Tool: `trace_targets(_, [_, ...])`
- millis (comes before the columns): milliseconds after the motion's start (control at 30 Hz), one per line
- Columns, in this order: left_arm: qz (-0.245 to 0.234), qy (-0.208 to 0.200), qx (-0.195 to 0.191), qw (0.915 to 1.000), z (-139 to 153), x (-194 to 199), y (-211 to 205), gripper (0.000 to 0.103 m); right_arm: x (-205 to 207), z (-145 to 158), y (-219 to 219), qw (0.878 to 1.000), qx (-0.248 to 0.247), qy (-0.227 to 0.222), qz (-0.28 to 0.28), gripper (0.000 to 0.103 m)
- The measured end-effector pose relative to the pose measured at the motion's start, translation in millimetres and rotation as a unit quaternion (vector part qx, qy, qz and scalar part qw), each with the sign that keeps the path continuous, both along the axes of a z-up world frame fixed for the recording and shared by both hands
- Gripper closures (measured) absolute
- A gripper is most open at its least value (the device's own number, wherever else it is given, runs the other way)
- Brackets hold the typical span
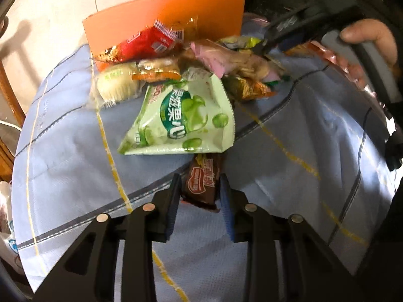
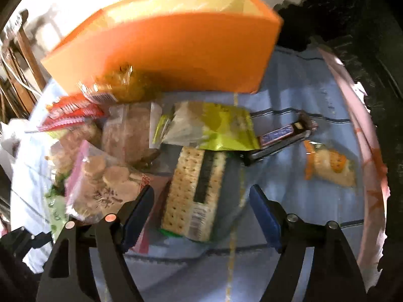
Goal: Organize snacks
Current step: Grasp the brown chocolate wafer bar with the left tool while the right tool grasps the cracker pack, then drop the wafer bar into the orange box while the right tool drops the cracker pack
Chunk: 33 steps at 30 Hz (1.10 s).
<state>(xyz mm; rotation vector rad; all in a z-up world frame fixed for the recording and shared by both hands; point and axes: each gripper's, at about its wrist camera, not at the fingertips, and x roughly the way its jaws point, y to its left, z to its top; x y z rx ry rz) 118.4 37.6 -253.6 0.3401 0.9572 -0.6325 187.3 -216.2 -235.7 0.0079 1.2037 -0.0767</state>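
Note:
A heap of wrapped snacks lies on a blue checked cloth [image 1: 302,151] in front of an upright orange box [image 1: 163,12]. My left gripper [image 1: 200,191] is shut on a brown snack bar [image 1: 202,181], just below a green bag [image 1: 181,120]. My right gripper [image 2: 201,188] stands open over a cracker pack [image 2: 194,188] that lies between its fingers untouched. A pink bag of round biscuits [image 2: 105,181] rests against its left finger. In the left wrist view the right gripper [image 1: 267,44] reaches into the pile's far side, held by a hand [image 1: 365,32].
A red packet [image 1: 146,42] and a pale cake [image 1: 115,85] lean near the orange box [image 2: 176,50]. A yellow-green pack [image 2: 214,128], a Snickers bar [image 2: 284,132] and an orange-trimmed packet [image 2: 330,166] lie to the right. A wooden chair [image 1: 7,95] stands beyond the table's left edge.

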Motion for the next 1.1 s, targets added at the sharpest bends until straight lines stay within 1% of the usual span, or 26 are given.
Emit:
trace_targets(33, [0.008, 0.001, -0.004, 1.0, -0.6, 1.5, -1.0, 0.069, 2.7, -6.2, 6.5, 1.0, -0.016, 0.006, 0.005, 0.025])
trace_targets(67, [0.011, 0.003, -0.008, 0.9999, -0.9, 1.9, -1.8, 0.06, 4.4, -12.9, 11.5, 1.0, -0.019, 0.019, 0.012, 0.037])
trace_targets(100, [0.008, 0.007, -0.013, 0.9999, -1.3, 2.2, -5.0, 0.054, 4.4, -14.8, 15.5, 0.999, -0.013, 0.026, 0.018, 0.054])
trace_targets(133, [0.0, 0.006, -0.008, 0.9999, -2.0, 0.5, -10.1, 0.047, 4.7, -13.8, 19.0, 0.999, -0.024, 0.031, 0.024, 0.054])
trace_targets(167, [-0.003, 0.001, -0.001, 1.0, -2.3, -1.0, -13.6, 0.049, 3.5, -11.6, 22.2, 0.998, -0.03, 0.033, 0.035, 0.055])
trace_targets(200, [-0.009, -0.002, -0.009, 0.9999, -0.8, -1.9, -14.5, 0.064, 0.5, -8.7, 22.0, 0.998, -0.025, 0.029, 0.041, 0.055])
trace_targets(233, [-0.013, 0.007, -0.023, 0.9996, 1.3, -0.1, -15.1, 0.08, -3.3, -4.1, 17.7, 0.999, -0.019, 0.02, 0.041, 0.055])
trace_targets(267, [-0.011, 0.008, -0.031, 0.9994, 3.7, 0.3, -13.3, 0.08, -10.1, 2.7, 11.5, 0.999, -0.01, 0.008, 0.035, 0.056])
trace_targets(333, [-0.016, 0.008, -0.048, 0.9987, 10.1, -1.3, -10.6, 0.081, -20.3, 10.8, 0.3, 1.0, 0.015, -0.002, 0.028, 0.056])
trace_targets(467, [-0.013, 0.0, -0.067, 0.9976, 23.7, -0.8, -6.7, 0.081, -48.8, 32.2, -25.3, 0.998, 0.065, -0.024, 0.008, 0.056])
trace_targets(533, [-0.012, -0.01, -0.082, 0.9965, 41.1, -1.0, -2.3, 0.081, -62.9, 41.3, -32.6, 0.996, 0.077, -0.035, 0.006, 0.056])
trace_targets(633, [-0.009, -0.034, -0.098, 0.9946, 69.8, 4.3, -3.7, 0.081, -81.5, 66.6, -39.7, 0.994, 0.095, -0.062, 0.002, 0.056])
trace_targets(733, [-0.006, -0.056, -0.106, 0.9928, 95.5, 10.6, -8.8, 0.081, -85.5, 86.0, -35.6, 0.991, 0.101, -0.087, 0.003, 0.056])
trace_targets(867, [0.01, -0.077, -0.107, 0.9912, 122.8, 25.7, -24.6, 0.081, -81.0, 127.1, -31.3, 0.986, 0.1, -0.133, 0.012, 0.056])
trace_targets(1100, [0.028, -0.15, -0.118, 0.9812, 188.3, 53.6, -35.9, 0.081, -68.0, 194.1, -16.8, 0.974, 0.082, -0.208, 0.04, 0.056])
